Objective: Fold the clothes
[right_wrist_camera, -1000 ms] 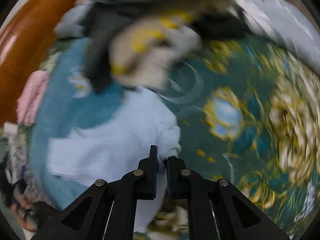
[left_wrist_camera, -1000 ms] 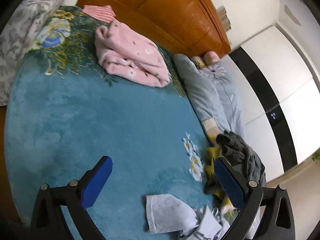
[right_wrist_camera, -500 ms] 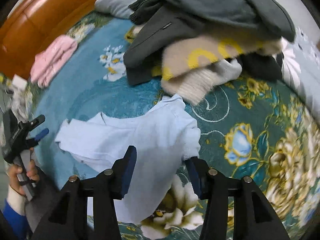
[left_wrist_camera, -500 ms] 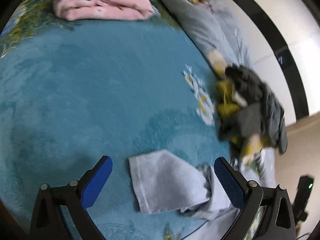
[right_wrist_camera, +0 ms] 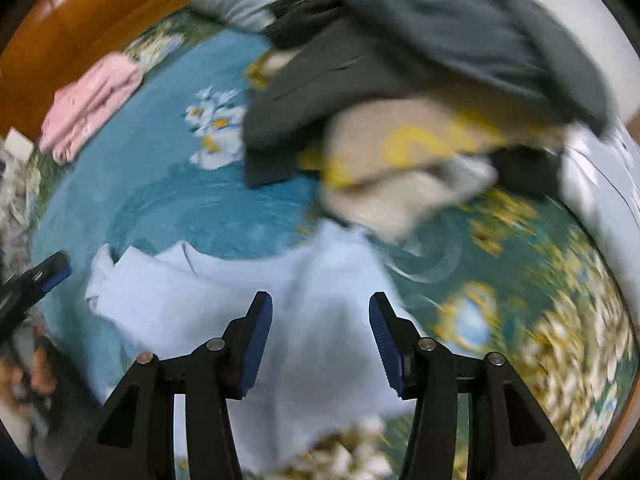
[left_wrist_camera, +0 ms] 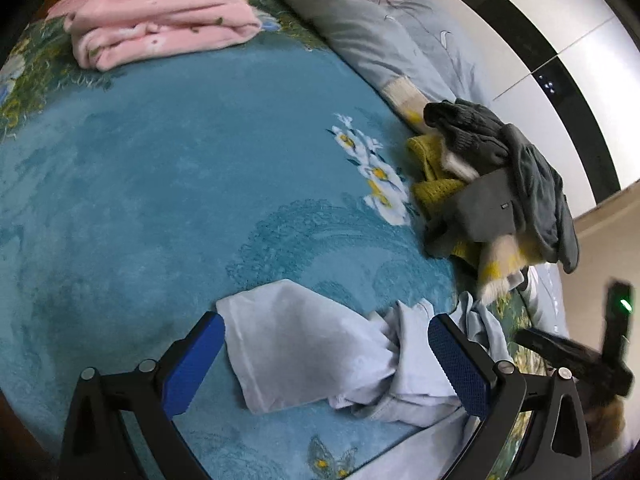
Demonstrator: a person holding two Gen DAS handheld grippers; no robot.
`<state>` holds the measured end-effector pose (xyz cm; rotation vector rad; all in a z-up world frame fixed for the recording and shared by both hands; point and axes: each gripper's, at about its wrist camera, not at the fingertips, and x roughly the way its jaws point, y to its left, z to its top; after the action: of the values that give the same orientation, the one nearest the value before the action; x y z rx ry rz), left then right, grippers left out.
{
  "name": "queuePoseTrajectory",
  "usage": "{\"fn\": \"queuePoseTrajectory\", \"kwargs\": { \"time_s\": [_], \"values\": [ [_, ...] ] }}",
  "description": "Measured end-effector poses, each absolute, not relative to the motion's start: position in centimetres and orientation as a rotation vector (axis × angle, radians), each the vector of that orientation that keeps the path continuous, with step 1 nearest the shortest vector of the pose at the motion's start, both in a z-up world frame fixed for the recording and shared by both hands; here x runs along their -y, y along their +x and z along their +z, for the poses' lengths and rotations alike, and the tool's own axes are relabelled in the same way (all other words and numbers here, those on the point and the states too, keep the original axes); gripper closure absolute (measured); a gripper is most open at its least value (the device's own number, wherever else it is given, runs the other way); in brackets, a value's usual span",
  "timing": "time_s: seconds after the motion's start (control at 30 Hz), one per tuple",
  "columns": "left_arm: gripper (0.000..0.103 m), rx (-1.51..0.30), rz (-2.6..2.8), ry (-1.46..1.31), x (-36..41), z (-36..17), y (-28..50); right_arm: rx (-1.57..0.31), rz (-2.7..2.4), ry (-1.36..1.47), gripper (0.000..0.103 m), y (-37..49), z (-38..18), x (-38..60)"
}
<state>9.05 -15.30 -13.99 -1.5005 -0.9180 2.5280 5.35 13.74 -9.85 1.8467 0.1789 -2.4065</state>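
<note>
Below, left wrist view: left gripper wide open, blue textured pads empty, straddling crumpled pale-blue shirt on plush teal floral blanket. Fleecy pink garment folded far off; grey and yellow knit pile lumpy at right.

Right wrist view, blurred: right gripper half open, nothing gripped, over smooth shirt; jaws have just been opening. Pile just beyond.
</note>
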Motion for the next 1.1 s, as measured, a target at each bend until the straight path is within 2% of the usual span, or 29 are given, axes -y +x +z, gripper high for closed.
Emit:
{"fn": "queuePoseTrajectory", "kwargs": {
  "time_s": [0.1, 0.17, 0.2, 0.23, 0.33, 0.47, 0.53, 0.63, 0.67, 0.77, 0.87, 0.9, 0.97, 1.0, 1.03, 1.1],
  "values": [
    [0.0, 1.024, 2.561, -1.502, 17.0, -14.3, 9.7, -0.342, -2.406, 1.958, 0.055, 3.5, -12.7, -12.3],
    [0.0, 1.13, 2.559, -1.489, 18.4, -14.7, 10.2, -0.404, -2.394, 2.039, 0.076, 3.1, -13.8, -12.9],
    [0.0, 1.184, 2.555, -1.477, 19.1, -15.0, 10.4, -0.409, -2.402, 2.054, 0.093, 3.2, -13.8, -13.3],
    [0.0, 1.226, 2.549, -1.463, 19.6, -15.2, 10.6, -0.377, -2.432, 2.051, 0.098, 3.7, -13.2, -14.3],
    [0.0, 1.267, 2.53, -1.443, 20.2, -15.3, 10.9, -0.291, -2.511, 1.993, 0.1, 5.5, -10.5, -16.7],
    [0.0, 1.201, 2.501, -1.45, 19.3, -14.9, 10.7, -0.104, -2.642, 1.902, 0.103, 9.5, -4.6, -20.8],
    [0.0, 1.171, 2.481, -1.466, 18.7, -14.9, 10.4, -0.169, -2.722, 1.876, 0.103, 11.6, -2.3, -22.4],
    [0.0, 1.147, 2.449, -1.49, 18.0, -15.1, 10.0, -0.357, -2.839, 1.965, 0.103, 13.9, -1.8, -26.9],
    [0.0, 1.136, 2.444, -1.495, 17.7, -15.0, 9.9, -0.278, -2.86, 2.064, 0.103, 14.3, -2.6, -29.4],
    [0.0, 1.09, 2.437, -1.509, 16.9, -14.9, 9.8, 0.187, -2.854, 2.093, 0.103, 14.8, -4.5, -32.8],
    [0.0, 1.053, 2.444, -1.521, 16.3, -14.7, 9.7, 0.273, -2.773, 1.956, 0.102, 12.6, -5.8, -29.8],
    [0.0, 1.048, 2.446, -1.524, 16.2, -14.7, 9.7, 0.244, -2.741, 1.905, 0.102, 11.4, -6.2, -28.1],
    [0.0, 1.046, 2.453, -1.533, 16.3, -14.8, 9.7, 0.135, -2.687, 1.82, 0.088, 8.8, -7.0, -24.1],
    [0.0, 1.047, 2.459, -1.54, 16.3, -14.8, 9.7, 0.09, -2.672, 1.781, 0.064, 7.7, -7.2, -22.6],
    [0.0, 1.051, 2.464, -1.545, 16.4, -14.8, 9.8, 0.049, -2.659, 1.743, 0.045, 6.7, -7.5, -21.1],
    [0.0, 1.07, 2.471, -1.542, 16.7, -14.9, 9.9, -0.043, -2.621, 1.687, 0.045, 4.4, -8.3, -18.0]
  ]
}}
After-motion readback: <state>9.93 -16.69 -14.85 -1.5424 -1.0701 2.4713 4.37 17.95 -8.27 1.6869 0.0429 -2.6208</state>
